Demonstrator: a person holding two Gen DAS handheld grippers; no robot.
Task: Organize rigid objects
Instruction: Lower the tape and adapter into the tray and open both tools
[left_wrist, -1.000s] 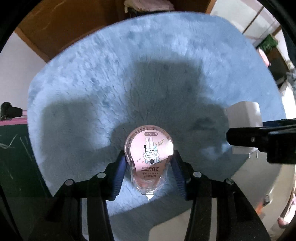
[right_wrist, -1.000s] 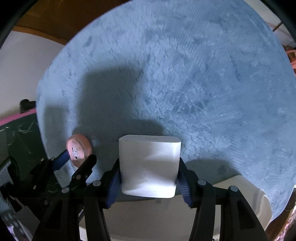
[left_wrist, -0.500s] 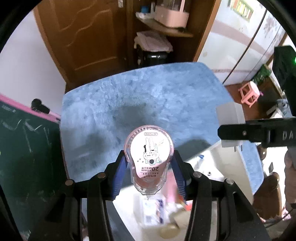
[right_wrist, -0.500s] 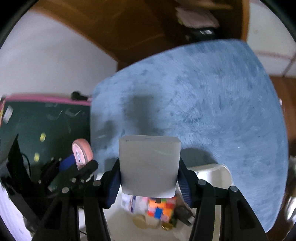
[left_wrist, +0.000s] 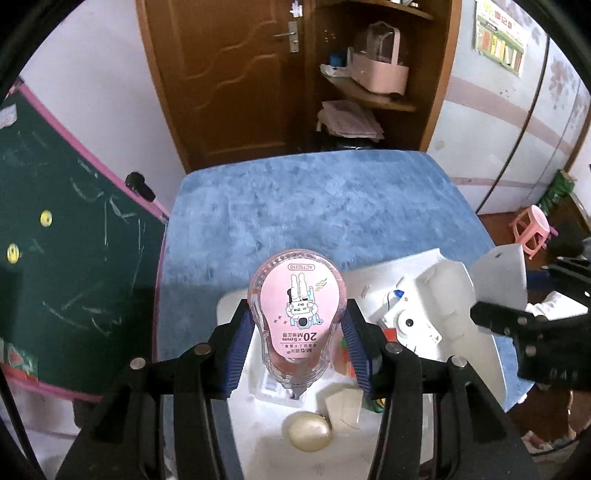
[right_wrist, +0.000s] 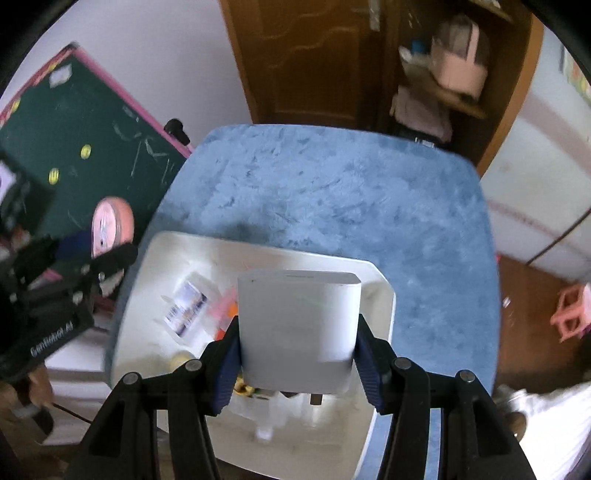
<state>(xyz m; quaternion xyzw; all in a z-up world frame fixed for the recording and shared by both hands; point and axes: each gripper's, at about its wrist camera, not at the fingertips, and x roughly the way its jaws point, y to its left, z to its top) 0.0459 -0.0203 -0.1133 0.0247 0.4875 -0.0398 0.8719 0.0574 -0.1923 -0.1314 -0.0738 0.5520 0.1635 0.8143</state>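
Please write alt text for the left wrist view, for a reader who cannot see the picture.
The left tool is shut on a pink correction tape dispenser, held above a white tray of small items on a blue table. At the right edge, the right tool holds a white charger block. Behind are a brown door and a green chalkboard.

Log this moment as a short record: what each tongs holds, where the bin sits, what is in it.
left tongs: shut on pink correction tape, held above the bin
right tongs: shut on white charger, held above the bin
bin: white tray on blue tablecloth
bin contents: small labelled box, pale egg-shaped object, colourful items partly hidden
background: green chalkboard, wooden door
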